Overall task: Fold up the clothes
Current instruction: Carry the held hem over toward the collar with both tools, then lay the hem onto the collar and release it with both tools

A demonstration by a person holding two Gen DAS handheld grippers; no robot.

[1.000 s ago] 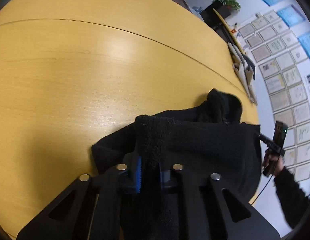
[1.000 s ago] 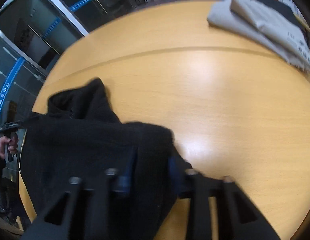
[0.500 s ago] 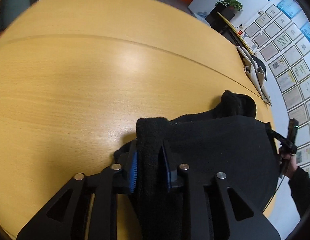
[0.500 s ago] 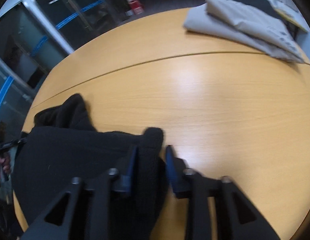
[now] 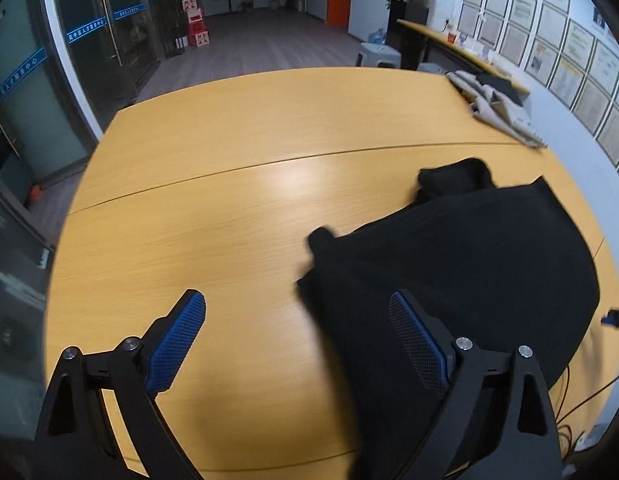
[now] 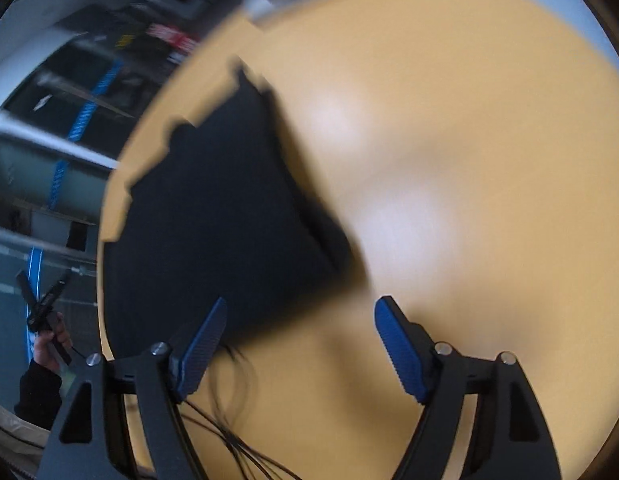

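— One wide wooden counter (image 5: pixel 237 152) fills both views, and the black garment (image 5: pixel 469 264) lies spread flat over its right part in the left view, a bunched end up at the far side.

— And beyond it?

— Grey folded clothes (image 5: pixel 497 110) sit near the counter's far right edge, well apart from the black one.

— Left gripper (image 5: pixel 297 320)?

— Spread wide, blue pads showing, nothing between them. Its right finger (image 5: pixel 417 344) hangs over the garment's near edge; contact I cannot tell.

— Right gripper (image 6: pixel 301 340)?

— Wide apart too, holding nothing. That view is blurred, with the garment (image 6: pixel 221 208) ahead and to its left, bare counter (image 6: pixel 449 152) ahead.
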